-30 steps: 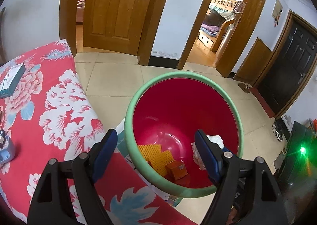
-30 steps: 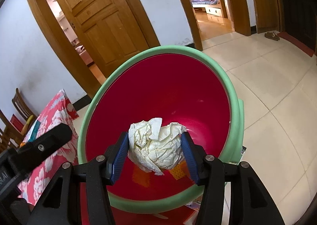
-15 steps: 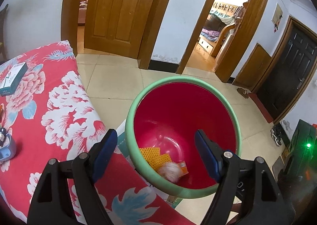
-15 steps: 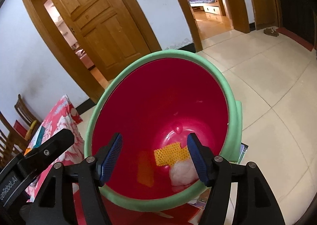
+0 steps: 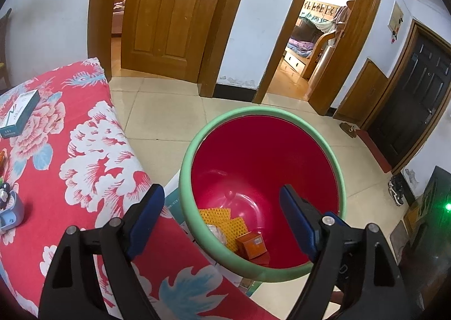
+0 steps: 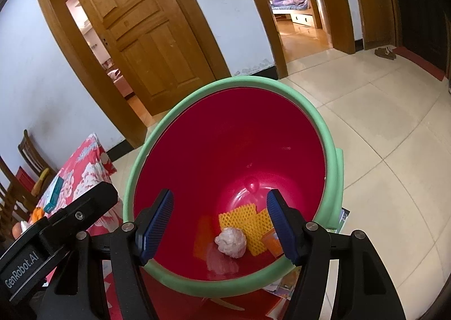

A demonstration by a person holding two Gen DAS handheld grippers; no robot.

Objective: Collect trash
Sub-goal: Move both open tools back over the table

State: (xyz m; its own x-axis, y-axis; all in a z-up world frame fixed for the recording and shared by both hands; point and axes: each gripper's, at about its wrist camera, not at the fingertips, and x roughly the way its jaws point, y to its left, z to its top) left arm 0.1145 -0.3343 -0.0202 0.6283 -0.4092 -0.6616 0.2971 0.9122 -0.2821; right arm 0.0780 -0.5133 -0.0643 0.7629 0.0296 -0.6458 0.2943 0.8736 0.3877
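A red bin with a green rim (image 5: 186, 179) (image 6: 225, 86) stands on the floor beside the table. On its bottom lie a crumpled white paper ball (image 6: 231, 241) (image 5: 215, 231), yellow foam mesh (image 6: 239, 215) (image 5: 222, 218) and a small orange box (image 5: 252, 244) (image 6: 272, 241). My right gripper (image 6: 220, 198) hangs open over the bin with nothing between its blue pads. My left gripper (image 5: 221, 193) hovers above the bin's near rim and the table edge; its jaws are opening and hold nothing.
A table under a red floral cloth (image 5: 84, 150) lies left of the bin, carrying a teal box (image 5: 19, 112) and a small blue figure (image 5: 8, 207). Printed papers (image 6: 342, 217) lie under the bin. Tiled floor (image 6: 380, 122) spreads beyond, with wooden doors and a chair (image 6: 28, 150).
My right gripper opened and let go of the crumpled paper ball, which fell to the bottom of the bin. The left gripper stayed where it was.
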